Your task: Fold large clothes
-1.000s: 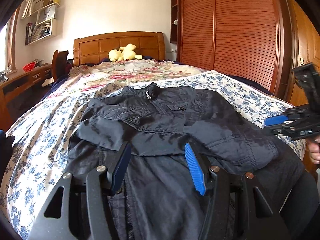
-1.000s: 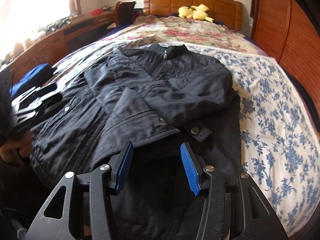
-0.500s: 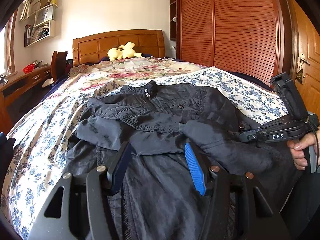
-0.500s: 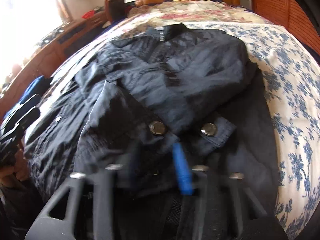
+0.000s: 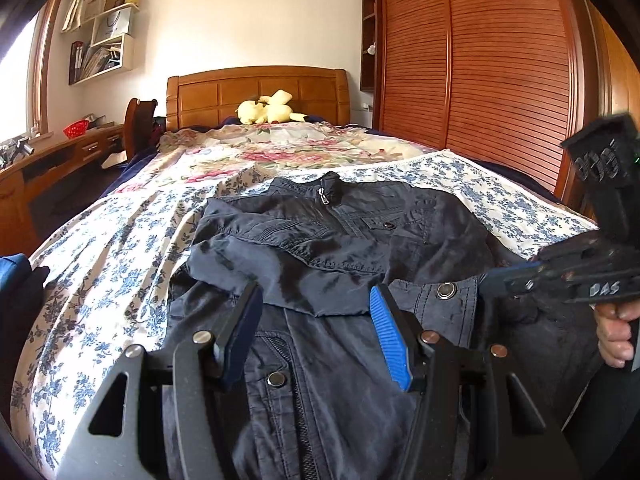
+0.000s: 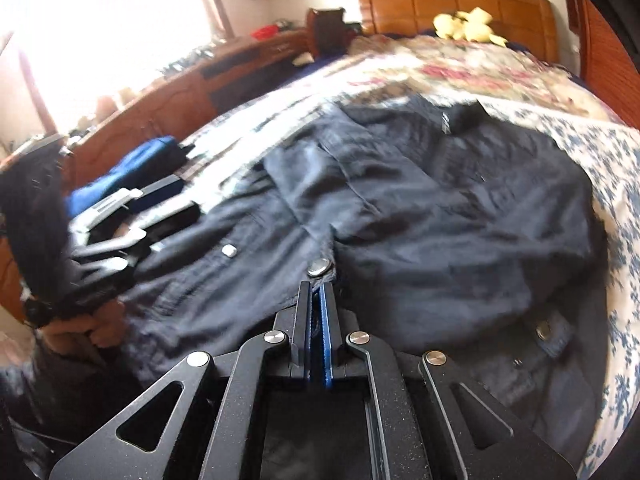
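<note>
Floral bedspread (image 5: 120, 248) | dark jacket (image 5: 340, 240) spread flat | wooden headboard (image 5: 256, 88)

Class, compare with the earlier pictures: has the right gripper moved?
Yes. In the left wrist view the right gripper has come leftward from the bed's edge onto the jacket, jaws now shut at the cuff.

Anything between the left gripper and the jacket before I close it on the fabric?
Nothing visible. The left gripper is open right over the dark jacket, with only the jacket's own fabric between its fingers. The right gripper is shut at the sleeve cuff.
</note>
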### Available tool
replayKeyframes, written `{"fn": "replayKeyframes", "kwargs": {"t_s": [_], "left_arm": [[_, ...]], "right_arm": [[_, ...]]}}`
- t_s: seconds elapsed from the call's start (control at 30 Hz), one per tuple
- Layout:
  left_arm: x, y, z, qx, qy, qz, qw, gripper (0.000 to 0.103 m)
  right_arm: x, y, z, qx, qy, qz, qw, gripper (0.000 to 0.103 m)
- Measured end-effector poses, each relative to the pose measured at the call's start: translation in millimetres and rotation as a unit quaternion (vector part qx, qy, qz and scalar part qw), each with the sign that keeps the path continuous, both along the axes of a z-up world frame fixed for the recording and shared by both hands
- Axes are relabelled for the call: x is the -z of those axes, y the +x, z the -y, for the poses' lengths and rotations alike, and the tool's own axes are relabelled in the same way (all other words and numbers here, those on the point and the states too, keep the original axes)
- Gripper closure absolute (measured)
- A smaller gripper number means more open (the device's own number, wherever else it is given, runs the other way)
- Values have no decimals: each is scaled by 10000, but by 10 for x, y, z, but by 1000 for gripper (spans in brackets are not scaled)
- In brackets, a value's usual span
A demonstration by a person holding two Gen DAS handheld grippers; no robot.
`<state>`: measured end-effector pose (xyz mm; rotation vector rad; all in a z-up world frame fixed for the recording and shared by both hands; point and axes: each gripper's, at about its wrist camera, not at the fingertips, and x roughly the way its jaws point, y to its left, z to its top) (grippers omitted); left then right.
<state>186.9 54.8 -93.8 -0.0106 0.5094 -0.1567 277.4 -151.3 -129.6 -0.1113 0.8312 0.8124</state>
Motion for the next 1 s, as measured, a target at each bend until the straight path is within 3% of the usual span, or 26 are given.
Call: {"fn": "replayKeyframes", "kwargs": {"t_s": [0.03,0.1,0.2,0.37,0.67,1.0], "left_arm": [[10,8,1,-5,6,-19,10000,48],[25,12,13,12,16,-38,10000,48],[32,7,54,57,56,-52,10000,48],[59,9,171,199,84,-125,9997,48],[189,-41,371,464,28,-437,9980,48],[309,-44,420,358,164,-662,9970,48]], "right_arm": [[-51,-22,-8,9,29,83,10000,98],[-153,-40,0,125,-8,345,9993,80],[-251,-33,81,264,-18,672,9974,66],[-131,124,299,736,-502,983,9912,64],[394,342,625,1170,-851,667,9872,64],[442,297,753,1307,-966,663,9845,64]]}}
